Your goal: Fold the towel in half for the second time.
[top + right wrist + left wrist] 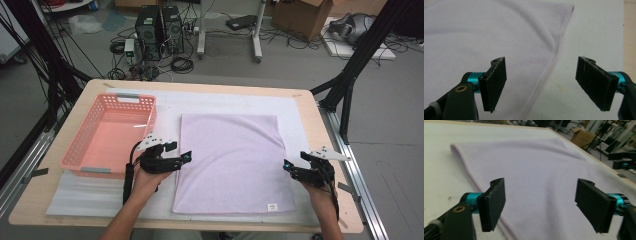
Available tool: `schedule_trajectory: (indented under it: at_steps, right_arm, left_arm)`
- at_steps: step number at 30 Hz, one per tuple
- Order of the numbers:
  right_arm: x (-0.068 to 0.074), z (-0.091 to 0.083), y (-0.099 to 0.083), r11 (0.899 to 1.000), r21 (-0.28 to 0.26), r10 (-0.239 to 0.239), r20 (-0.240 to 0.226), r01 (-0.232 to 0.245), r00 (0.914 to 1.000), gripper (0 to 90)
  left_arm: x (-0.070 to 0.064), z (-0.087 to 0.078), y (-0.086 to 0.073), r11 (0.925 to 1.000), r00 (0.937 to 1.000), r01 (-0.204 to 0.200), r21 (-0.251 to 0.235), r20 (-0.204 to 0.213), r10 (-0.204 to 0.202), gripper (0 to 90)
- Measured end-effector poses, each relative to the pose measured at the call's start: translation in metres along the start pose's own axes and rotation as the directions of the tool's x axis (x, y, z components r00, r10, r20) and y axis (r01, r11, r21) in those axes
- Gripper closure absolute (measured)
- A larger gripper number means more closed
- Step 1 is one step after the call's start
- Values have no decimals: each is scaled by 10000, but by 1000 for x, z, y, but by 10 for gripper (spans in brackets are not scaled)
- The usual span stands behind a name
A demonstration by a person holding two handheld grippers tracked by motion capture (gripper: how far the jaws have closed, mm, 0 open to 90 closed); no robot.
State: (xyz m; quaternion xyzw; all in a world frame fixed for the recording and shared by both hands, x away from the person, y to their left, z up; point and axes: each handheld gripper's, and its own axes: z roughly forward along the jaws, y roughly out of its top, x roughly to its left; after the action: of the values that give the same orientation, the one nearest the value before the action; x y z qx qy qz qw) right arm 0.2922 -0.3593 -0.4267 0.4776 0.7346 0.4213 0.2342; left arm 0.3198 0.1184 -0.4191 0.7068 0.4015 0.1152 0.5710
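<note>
Towel [230, 160], lilac, lies flat on the white mat [300, 125] beside a pink basket [107, 132], seen from above. Left gripper [186, 156] and right gripper [287, 166] flank its side edges, jaws apart; the right gripper view shows the stitched hem [544, 75] running between its jaws

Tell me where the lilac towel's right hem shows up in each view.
High view: the towel lies mid-table; its right hem runs beside the right gripper.
Left gripper view: hem at the far side, towards the other gripper.
Right gripper view: hem runs up between the open jaws.
Shared landmark: the white mat beneath.
</note>
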Motion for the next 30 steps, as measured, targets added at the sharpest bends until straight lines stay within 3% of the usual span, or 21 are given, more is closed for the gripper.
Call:
schedule_trajectory:
  at_steps: [3, 6, 8, 11, 13, 15, 17, 19, 25, 30]
  right_arm:
    - [-6, 6, 8, 9999, -148, 32, -389, -38, 9992, 233]
    - [-9, 13, 16, 9999, -148, 48, -609, -57, 9981, 224]
    - [-11, 17, 22, 10000, 24, -74, -852, 76, 9963, 247]
    - [-14, 27, 29, 9989, 250, -355, -1076, 384, 9936, 260]
    - [-17, 34, 33, 9981, 470, -336, -1143, 392, 9929, 245]
    - [-23, 45, 36, 9969, 752, -120, -1206, 212, 9926, 226]
    - [-27, 56, 40, 9933, 1143, -67, -1119, 196, 9937, 202]
    - [-32, 64, 44, 9907, 1337, -97, -1087, 243, 9940, 197]
    - [-47, 79, 52, 9900, 1387, 390, -863, -268, 9955, 191]
    - [-56, 83, 57, 9904, 1201, 782, -770, -686, 9940, 207]
  left_arm:
    - [3, 11, 10, 9997, 9997, 113, -208, 196, -109, 272]
    - [11, 22, 21, 9996, 9995, 295, -1, 118, -295, 277]
    - [16, 29, 27, 9994, 9994, 332, 84, -105, -331, 261]
    - [26, 36, 34, 9988, 9992, 388, 286, -32, -387, 200]
    - [32, 40, 38, 9977, 9982, 554, 388, 195, -561, 185]
    - [36, 42, 43, 9983, 9990, 435, 398, 65, -438, 194]
    - [41, 45, 47, 9985, 9990, 430, 340, 77, -433, 206]
    - [47, 48, 49, 9973, 9977, 671, 281, 114, -675, 223]
    - [53, 62, 55, 9974, 9986, 522, 487, 45, -524, 237]
    - [58, 70, 62, 9968, 9981, 511, 621, -376, -488, 237]
